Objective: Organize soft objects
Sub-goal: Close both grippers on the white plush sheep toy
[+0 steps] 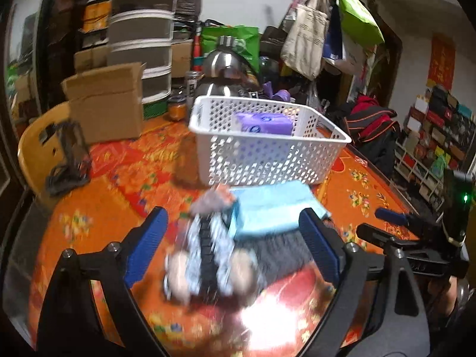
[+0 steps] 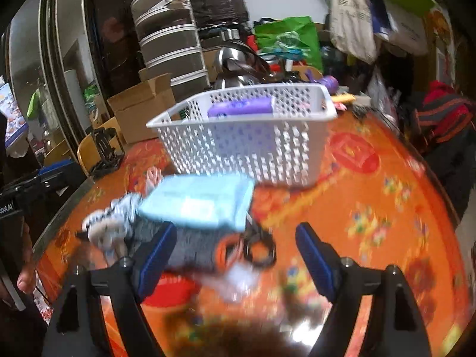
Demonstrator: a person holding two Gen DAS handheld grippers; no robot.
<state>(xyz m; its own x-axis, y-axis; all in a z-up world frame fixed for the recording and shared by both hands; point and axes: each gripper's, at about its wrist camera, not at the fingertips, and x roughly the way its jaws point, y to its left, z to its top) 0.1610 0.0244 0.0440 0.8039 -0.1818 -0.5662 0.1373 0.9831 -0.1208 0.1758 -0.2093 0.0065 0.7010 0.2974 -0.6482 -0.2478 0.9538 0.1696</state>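
Observation:
A white perforated basket (image 1: 267,160) (image 2: 247,151) stands on the orange table and holds a purple soft pack (image 1: 264,123) (image 2: 241,106). In front of it lie a light blue soft pack (image 1: 273,208) (image 2: 199,202), a grey knitted cloth (image 1: 279,253) (image 2: 193,247) and a blurred blue-and-white patterned soft item (image 1: 208,255) (image 2: 110,226). My left gripper (image 1: 235,247) is open, jaws wide, above the patterned item. My right gripper (image 2: 235,253) is open over the grey cloth and some orange and black hair ties (image 2: 247,247). Both views are motion-blurred.
A cardboard box (image 1: 107,101) (image 2: 142,104), stacked drawers (image 1: 139,47), steel pots (image 1: 220,68) and bags crowd the table's far side. A black stand (image 1: 65,160) (image 2: 105,151) sits at the left. The right gripper shows at the left wrist view's right edge (image 1: 416,238).

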